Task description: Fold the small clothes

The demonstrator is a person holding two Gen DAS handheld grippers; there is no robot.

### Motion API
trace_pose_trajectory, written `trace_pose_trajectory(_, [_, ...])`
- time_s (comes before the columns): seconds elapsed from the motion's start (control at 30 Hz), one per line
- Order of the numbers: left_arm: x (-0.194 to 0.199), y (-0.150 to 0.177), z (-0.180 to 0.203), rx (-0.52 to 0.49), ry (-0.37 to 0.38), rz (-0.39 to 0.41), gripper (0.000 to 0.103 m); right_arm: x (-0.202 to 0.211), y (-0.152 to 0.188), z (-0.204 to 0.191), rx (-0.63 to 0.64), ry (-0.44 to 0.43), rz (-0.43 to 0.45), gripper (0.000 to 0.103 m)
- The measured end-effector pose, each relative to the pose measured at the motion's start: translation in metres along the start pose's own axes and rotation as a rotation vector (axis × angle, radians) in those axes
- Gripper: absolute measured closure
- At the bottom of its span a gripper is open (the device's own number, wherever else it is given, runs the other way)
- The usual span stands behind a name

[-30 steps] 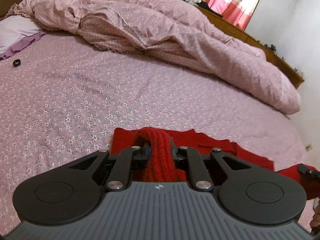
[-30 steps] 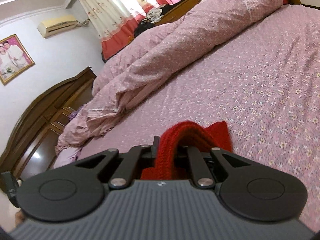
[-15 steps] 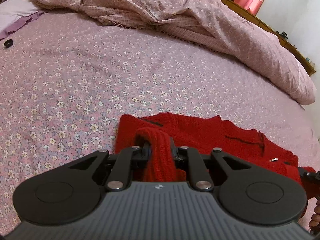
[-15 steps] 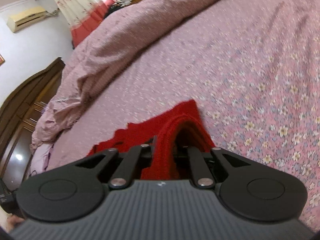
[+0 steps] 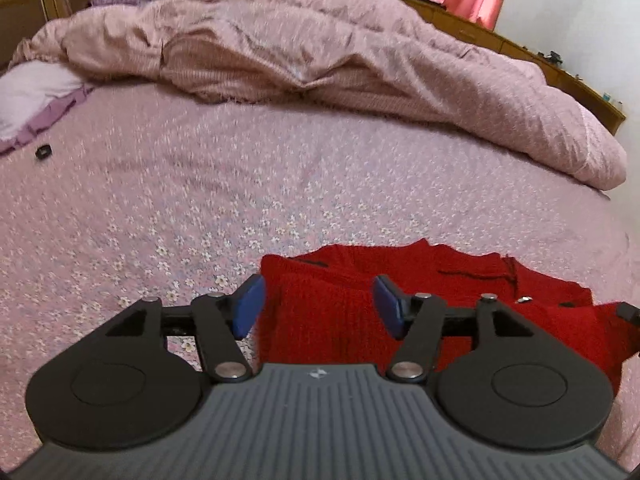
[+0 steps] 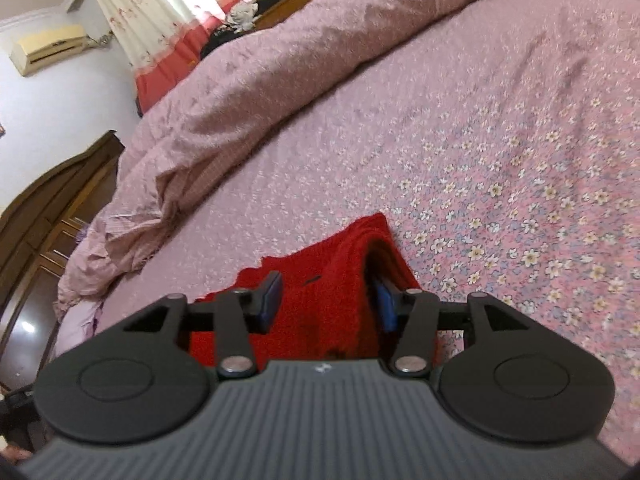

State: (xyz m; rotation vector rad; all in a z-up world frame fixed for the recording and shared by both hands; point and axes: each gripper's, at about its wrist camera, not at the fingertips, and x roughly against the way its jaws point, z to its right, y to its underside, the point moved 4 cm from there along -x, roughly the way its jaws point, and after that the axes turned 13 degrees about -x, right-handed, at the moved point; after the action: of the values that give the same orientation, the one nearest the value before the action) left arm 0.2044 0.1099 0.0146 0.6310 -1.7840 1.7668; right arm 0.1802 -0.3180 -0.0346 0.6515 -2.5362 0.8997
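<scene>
Both grippers are spread wide, nothing pinched. The left gripper (image 5: 318, 308) hangs over the red knit sweater (image 5: 440, 280), which lies flat on the floral bed sheet (image 5: 200, 208). The right gripper (image 6: 326, 304) has its 2 blue fingers (image 6: 270, 300) either side of a raised fold in the sweater's edge. A rumpled pink duvet (image 5: 320, 48) is piled behind.

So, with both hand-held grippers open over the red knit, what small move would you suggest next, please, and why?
Probably lift both clear. The left hand-held gripper and right hand-held gripper stand open, blue pads apart, and the red knit garment lies on the floral bedsheet. A raised fold near the right one may then need flattening.
</scene>
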Motion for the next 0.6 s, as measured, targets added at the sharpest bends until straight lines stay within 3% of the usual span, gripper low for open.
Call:
trace_pose_trajectory(0.3, [0.026,0.024,0.016,0.07,0.036,-0.014,0.036,0.039,0.021,-0.01,0.063,-0.021,0.022,0.051])
trace_pose_trajectory(0.6, [0.03,0.056,0.028,0.128,0.079,-0.061,0.036,0.042,0.047,-0.008,0.072,-0.011,0.012,0.051])
